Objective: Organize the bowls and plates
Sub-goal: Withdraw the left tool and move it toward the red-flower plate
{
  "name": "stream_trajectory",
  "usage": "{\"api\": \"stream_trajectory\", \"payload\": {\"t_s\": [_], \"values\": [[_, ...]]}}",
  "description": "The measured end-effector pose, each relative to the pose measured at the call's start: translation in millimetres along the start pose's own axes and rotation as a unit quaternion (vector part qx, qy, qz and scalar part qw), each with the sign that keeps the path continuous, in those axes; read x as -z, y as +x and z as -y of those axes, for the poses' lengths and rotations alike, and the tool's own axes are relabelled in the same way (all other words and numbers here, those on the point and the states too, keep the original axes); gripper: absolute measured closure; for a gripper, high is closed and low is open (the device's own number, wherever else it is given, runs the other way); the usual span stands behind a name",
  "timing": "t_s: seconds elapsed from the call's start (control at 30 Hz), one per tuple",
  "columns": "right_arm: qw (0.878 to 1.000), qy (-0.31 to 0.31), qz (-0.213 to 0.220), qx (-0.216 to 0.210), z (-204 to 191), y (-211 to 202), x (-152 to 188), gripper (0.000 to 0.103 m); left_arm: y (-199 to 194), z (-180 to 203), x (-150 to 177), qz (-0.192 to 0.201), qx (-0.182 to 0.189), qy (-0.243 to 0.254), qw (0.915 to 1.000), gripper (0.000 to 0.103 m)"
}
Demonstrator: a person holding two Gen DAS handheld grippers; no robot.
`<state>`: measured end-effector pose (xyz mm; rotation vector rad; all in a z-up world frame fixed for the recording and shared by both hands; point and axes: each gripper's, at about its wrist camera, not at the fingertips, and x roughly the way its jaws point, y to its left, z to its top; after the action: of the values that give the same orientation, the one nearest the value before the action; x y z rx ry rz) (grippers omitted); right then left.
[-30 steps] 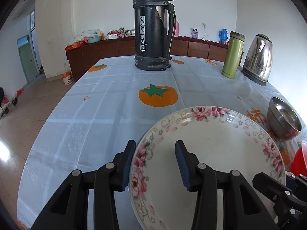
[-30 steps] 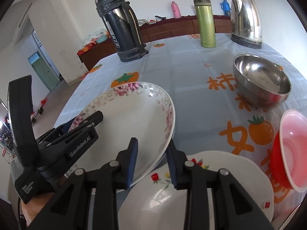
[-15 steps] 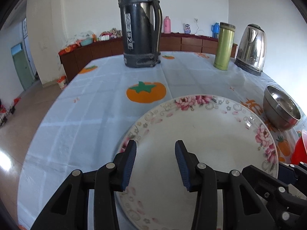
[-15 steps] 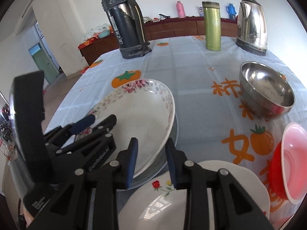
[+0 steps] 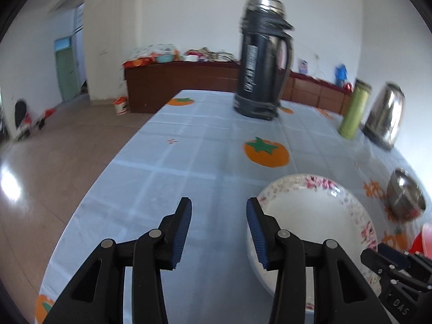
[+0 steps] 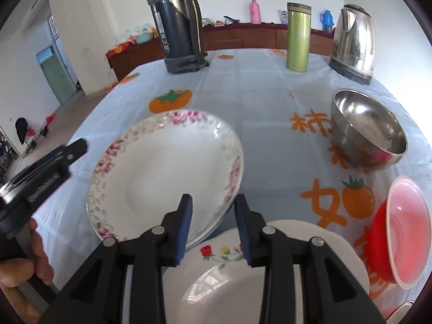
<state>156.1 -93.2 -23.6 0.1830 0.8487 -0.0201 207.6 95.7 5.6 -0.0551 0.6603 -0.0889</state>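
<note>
White walls and a brown sideboard are seen behind a worktop point(image 6: 259, 86) covered by a pale cloth printed with orange fruit. On it, near the front edge, the floral plate point(image 6: 164, 181) is now set down and seems to rest on another dish, whose rim shows under its near edge. Half a second ago it was bracketed by both tools; now the left gripper point(image 5: 218, 229) has been drawn off to the plate's left, its fingers wide apart and empty over bare cloth. The right gripper point(image 6: 213, 226) is held just at the plate's near rim, fingers moderately parted and nothing clamped, though the rim lies close between them. From this it is judged that the plate has been released and one stacking step is done. A second white plate point(image 6: 259, 278) lies just below, its edge tucked beside the floral one. To the right, a steel bowl point(image 6: 370, 129) and a red bowl point(image 6: 399, 232) are still unsorted. Open room is left on the cloth to the left and ahead; a black flask point(image 6: 178, 27), green tumbler point(image 6: 298, 37) and kettle point(image 6: 353, 43) stand well apart at the back.
</note>
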Motion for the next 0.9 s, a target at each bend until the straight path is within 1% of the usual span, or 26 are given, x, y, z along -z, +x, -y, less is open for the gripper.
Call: {"api": "stream_trajectory", "payload": {"t_s": [0.07,0.13,0.23,0.3,0.4,0.47,0.53,0.6,0.73,0.83,0.9], "values": [[1.0,-0.01,0.0,0.009,-3,0,1,0.069,-5,-10,2,0.002,-0.001,-0.02,0.9998,0.058],[1.0,-0.005,0.003,0.005,-1,0,1,0.069,-11,-18,7,0.005,-0.007,-0.036,0.9993,0.058],[0.999,0.024,0.034,-0.005,8,-11,2,0.069,-16,-21,18,0.004,-0.019,-0.051,0.9985,0.058],[0.998,0.031,0.053,-0.011,10,-20,3,0.069,-18,-17,26,-0.002,-0.012,-0.054,0.9985,0.058],[0.995,0.041,0.09,-0.023,12,-36,7,0.069,-22,-6,34,-0.005,-0.001,-0.043,0.9991,0.058],[0.992,0.043,0.115,-0.033,10,-47,9,0.063,-28,5,41,-0.001,0.009,-0.031,0.9995,0.058],[0.987,0.048,0.144,-0.042,9,-60,14,0.056,-33,13,45,-0.002,0.019,-0.02,0.9996,0.058],[0.983,0.051,0.169,-0.046,9,-72,21,0.054,-36,22,51,-0.004,0.03,-0.007,0.9995,0.058],[0.979,0.071,0.186,-0.042,18,-84,39,0.049,-39,34,57,-0.01,0.039,0.009,0.9992,0.058],[0.976,0.09,0.193,-0.044,29,-91,51,0.048,-45,40,59,-0.005,0.044,0.018,0.9988,0.058],[0.973,0.095,0.206,-0.042,33,-99,56,0.048,-47,43,61,-0.004,0.043,0.023,0.9988,0.058]]}}
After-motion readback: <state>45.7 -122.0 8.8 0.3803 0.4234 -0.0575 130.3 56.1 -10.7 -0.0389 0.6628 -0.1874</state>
